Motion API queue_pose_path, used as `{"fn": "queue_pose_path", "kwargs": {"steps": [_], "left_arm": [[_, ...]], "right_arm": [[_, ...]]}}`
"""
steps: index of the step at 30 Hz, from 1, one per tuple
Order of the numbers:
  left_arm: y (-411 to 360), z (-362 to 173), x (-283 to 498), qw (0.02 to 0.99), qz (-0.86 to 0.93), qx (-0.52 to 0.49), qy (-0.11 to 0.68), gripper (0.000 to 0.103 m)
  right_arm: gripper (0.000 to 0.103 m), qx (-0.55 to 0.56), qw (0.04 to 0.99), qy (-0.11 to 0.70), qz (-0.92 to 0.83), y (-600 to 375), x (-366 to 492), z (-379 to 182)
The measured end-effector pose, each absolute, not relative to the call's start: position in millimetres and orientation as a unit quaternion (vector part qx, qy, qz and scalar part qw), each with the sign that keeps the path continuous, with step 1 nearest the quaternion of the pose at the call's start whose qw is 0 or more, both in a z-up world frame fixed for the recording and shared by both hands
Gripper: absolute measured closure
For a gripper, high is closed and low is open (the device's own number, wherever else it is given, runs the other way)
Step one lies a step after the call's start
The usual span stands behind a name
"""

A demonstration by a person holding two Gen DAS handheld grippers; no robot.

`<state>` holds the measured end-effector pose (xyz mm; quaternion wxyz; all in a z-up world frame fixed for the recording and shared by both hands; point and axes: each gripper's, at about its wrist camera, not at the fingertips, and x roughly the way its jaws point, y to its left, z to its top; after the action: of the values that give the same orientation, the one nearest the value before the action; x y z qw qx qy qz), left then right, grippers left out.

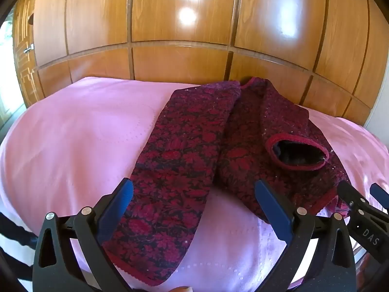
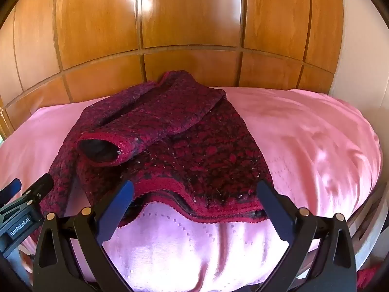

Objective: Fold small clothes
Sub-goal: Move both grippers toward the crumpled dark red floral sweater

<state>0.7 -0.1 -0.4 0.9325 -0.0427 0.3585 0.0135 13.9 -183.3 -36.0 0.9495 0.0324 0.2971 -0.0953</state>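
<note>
Left gripper: hovering low over the near edge of the bed, jaws spread wide, pinching nothing.
Between its fingers: lying there, the near end of a long flap of the dark red flowered sweater, pads not touching the knit.
Right gripper: hanging just off the sweater's red-trimmed hem, jaws spread wide, gripping nothing; showing at the right edge of the left wrist view.
Hem: drooping slightly over the front of the pink bedspread, sitting between and just beyond the right fingers.
Sweater: lying crumpled at the middle of the bed, reaching from the near edge toward the far side.
Sleeve: lying folded across the body, its cuff gaping open toward the cameras, red rim showing around a dark inside.
Bedspread: stretching bare and smooth to both sides of the garment.
Backdrop: glossy wooden wardrobe doors standing behind the bed, catching bright reflections.
</note>
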Motion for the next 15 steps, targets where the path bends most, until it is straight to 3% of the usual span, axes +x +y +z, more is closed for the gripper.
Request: {"fn": "queue_pose_path", "kwargs": {"steps": [15], "left_arm": [[-5.3,-6.8,8.0,0.931,0.022,-0.030,0.364,0.004]], "right_arm": [[0.002,0.027,0.956,0.285,-0.070,-185.3,1.4,-31.9]]}}
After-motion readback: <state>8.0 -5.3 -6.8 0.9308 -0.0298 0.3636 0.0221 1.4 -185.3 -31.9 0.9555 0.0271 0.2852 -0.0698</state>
